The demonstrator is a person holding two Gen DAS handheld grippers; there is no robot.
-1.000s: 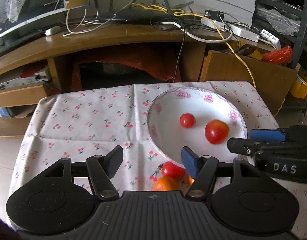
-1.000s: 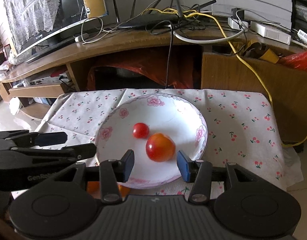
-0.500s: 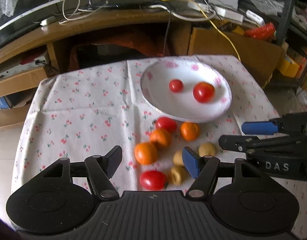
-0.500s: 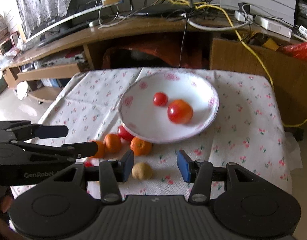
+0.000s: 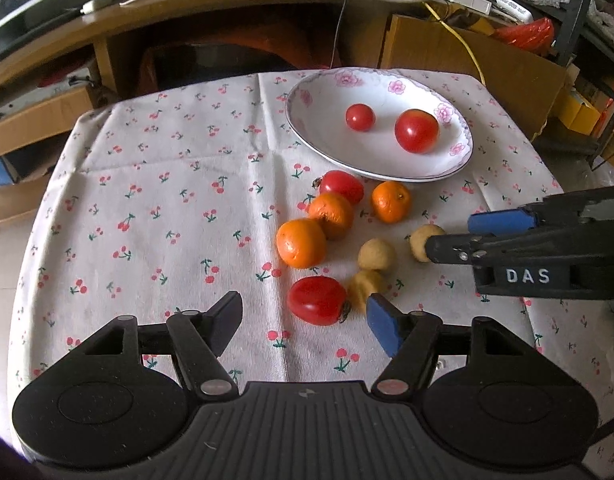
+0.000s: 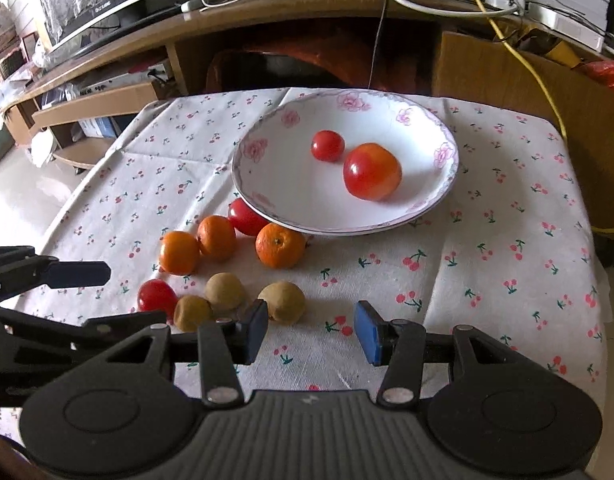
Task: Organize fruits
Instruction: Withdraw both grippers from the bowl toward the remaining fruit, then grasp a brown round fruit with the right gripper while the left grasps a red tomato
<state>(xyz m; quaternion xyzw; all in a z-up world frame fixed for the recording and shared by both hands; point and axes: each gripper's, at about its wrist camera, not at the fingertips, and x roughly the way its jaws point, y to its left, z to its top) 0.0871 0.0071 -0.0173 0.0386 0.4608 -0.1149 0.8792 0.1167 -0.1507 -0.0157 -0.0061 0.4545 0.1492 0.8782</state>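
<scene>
A: Starting at the left, we see our left gripper (image 5: 305,318) over the cherry-print tablecloth (image 5: 155,184), jaws apart and clamped on nothing. The nearest tomato (image 5: 317,300) lies on the cloth just ahead of the gap, toward the blue pad.

B: Agreed. Beyond it we have three oranges: the near orange (image 5: 301,243) touching the middle orange (image 5: 332,216), and the far orange (image 5: 391,201) a little to their right. A second loose tomato (image 5: 341,187) sits behind them, by the plate's edge.

A: Next we find three small tan fruits. The first tan fruit (image 5: 365,286) touches the second tan fruit (image 5: 376,255); the third tan fruit (image 5: 423,240) lies just right, partly hidden by the other tool.

B: That is our right gripper (image 6: 311,330), jaws apart too, empty, bare cloth between the pads. The third tan fruit is just beside its left pad.

A: Farther back, the flowered plate (image 5: 319,132) holds a small tomato (image 5: 360,117) and a large tomato (image 5: 416,131), near each other.
</scene>
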